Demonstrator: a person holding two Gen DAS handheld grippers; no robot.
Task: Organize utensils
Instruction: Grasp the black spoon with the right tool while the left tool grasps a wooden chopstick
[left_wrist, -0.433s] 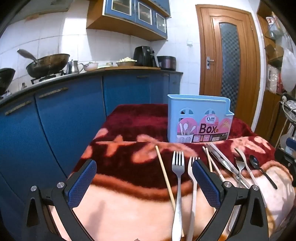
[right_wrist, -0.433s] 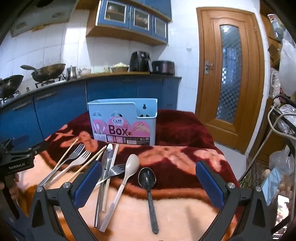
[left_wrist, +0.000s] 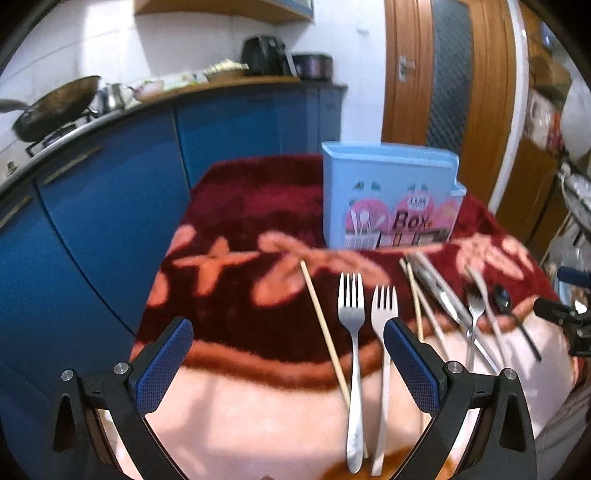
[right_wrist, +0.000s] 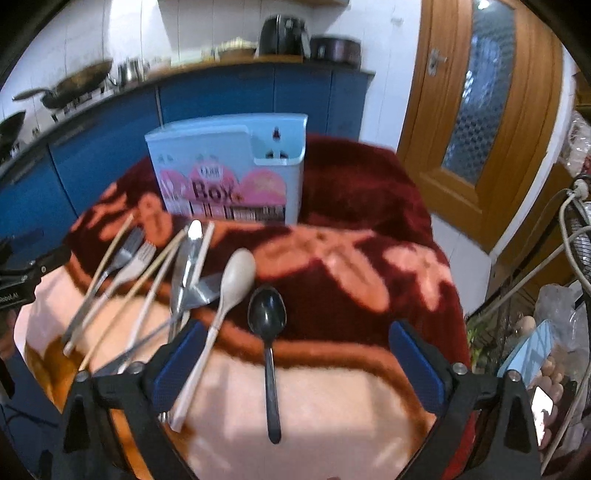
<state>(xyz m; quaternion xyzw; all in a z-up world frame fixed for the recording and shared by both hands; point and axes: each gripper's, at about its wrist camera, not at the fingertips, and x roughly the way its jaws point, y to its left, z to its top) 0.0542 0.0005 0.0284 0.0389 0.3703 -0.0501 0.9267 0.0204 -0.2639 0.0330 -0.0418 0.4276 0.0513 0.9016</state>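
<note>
I see the utensils spread on the red-and-pink blanket-covered desk (left_wrist: 236, 229), near side of the light-blue plastic utensil box (left_wrist: 388, 195). My left gripper (left_wrist: 288, 365) hangs released over a wooden chopstick (left_wrist: 321, 328) and steel fork (left_wrist: 352, 332). My right gripper (right_wrist: 295, 365), fingers apart, frames the black spoon (right_wrist: 267, 317); the beige spoon (right_wrist: 232, 280) crosses its left finger.

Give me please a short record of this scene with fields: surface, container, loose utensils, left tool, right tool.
surface: patterned red blanket
container: blue box, upright, behind the utensils
loose utensils: steel fork, pale fork, chopstick, pale spoon, black spoon
left tool: open, holds nothing
right tool: open, holds nothing
</note>
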